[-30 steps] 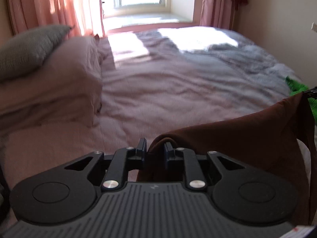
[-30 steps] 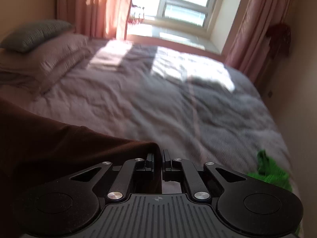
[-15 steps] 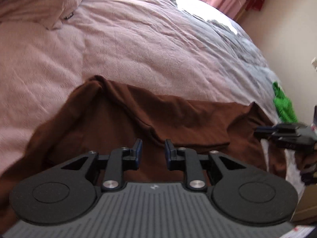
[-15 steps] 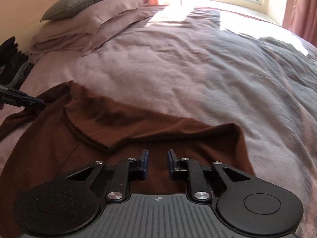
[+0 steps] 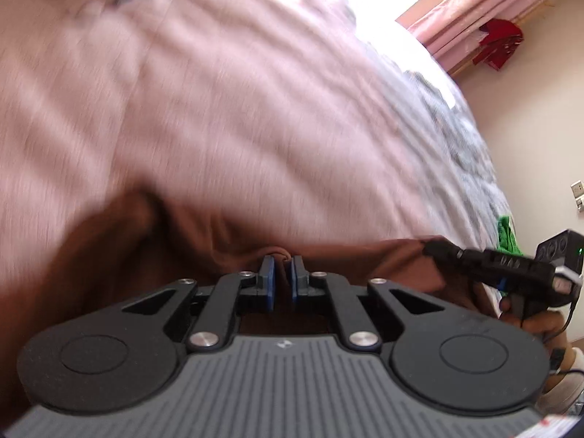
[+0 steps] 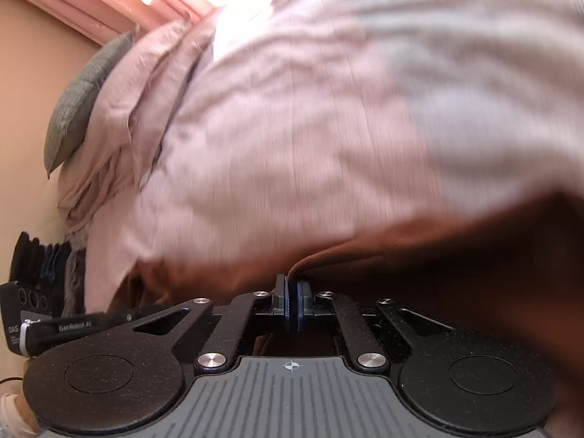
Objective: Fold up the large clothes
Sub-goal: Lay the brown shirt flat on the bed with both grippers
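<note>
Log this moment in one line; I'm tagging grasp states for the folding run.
step: regrasp | left gripper: shut on brown garment edge | right gripper: shut on brown garment | surface: bed | views: motion-blurred

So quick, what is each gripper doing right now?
Left gripper: shut on the brown garment.
Right gripper: shut on the brown garment too.

The left black two-finger gripper (image 5: 283, 268) had its blue-padded jaws nearly together, pinching a fold of brown cloth (image 5: 146, 241). The right black gripper (image 6: 291, 288) was clamped tight on the same cloth, a hand (image 5: 540, 323) gripping its handle.
</note>
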Motion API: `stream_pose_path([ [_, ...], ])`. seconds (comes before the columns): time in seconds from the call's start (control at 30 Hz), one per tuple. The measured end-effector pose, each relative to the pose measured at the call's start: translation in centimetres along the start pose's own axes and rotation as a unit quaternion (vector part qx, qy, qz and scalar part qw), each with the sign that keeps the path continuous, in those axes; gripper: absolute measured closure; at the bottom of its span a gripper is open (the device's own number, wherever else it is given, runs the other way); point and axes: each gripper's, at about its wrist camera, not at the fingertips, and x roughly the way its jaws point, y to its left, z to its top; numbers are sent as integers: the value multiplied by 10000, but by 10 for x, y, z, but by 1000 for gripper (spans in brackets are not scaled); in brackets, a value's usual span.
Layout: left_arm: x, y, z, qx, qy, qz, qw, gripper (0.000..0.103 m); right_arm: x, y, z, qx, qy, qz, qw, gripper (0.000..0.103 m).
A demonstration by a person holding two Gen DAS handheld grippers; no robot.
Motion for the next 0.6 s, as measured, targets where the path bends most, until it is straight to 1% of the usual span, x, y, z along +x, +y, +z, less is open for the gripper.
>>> stream_pose_path([
  [0.03, -1, -5, 18, 158, -255, 55, 9995, 97, -2, -2, 17, 127, -258, -67, 9996, 102],
  [0.1, -5, -14, 48, 362, -668, 273, 9967, 93, -7, -8, 53, 392, -805, -460, 9949, 98],
  [0.13, -7, -16, 59, 466, -791, 401, 9950, 92, -10, -11, 65, 397, -939, -620, 9929, 90],
  [0.17, -11, -19, 67, 581, -903, 549, 9927, 92, -14, -12, 74, 379, -1000, -751, 9914, 74],
  [0.2, -16, -20, 70, 691, -966, 619, 9910, 92, -21, -13, 80, 278, -1044, -788, 9910, 66],
  [0.23, -21, -19, 70, 813, -971, 664, 9897, 89, -29, -13, 80, 97, -1060, -697, 9919, 56],
  [0.27, -26, -17, 67, 975, -930, 722, 9882, 84, -35, -13, 78, -152, -997, -619, 9930, 51],
  [0.3, -30, -12, 61, 1193, -809, 839, 9860, 80, -38, -12, 72, -617, -737, -635, 9933, 48],
  [0.33, -31, -8, 56, 1367, -703, 942, 9836, 76, -37, -10, 66, -1048, -476, -695, 9909, 44],
  [0.37, -31, -2, 49, 1573, -541, 1062, 9803, 76, -34, -10, 58, -1475, -246, -781, 9857, 44],
  [0.4, -28, 4, 45, 1682, -396, 1169, 9780, 76, -28, -9, 50, -1898, -26, -942, 9773, 43],
  [0.43, -25, 10, 42, 1738, -267, 1239, 9766, 76, -22, -11, 44, -2167, 140, -1056, 9704, 43],
  [0.47, -21, 16, 41, 1794, -169, 1234, 9759, 76, -14, -13, 38, -2358, 284, -1085, 9653, 43],
  [0.5, -17, 20, 41, 1836, -111, 1194, 9757, 76, -7, -16, 35, -2448, 385, -1009, 9635, 43],
  [0.53, -12, 23, 42, 1853, -43, 1178, 9756, 76, -1, -21, 34, -2430, 435, -920, 9647, 43],
  [0.6, -1, 28, 45, 1854, 158, 1017, 9773, 76, 9, -28, 35, -2211, 547, -705, 9712, 43],
])
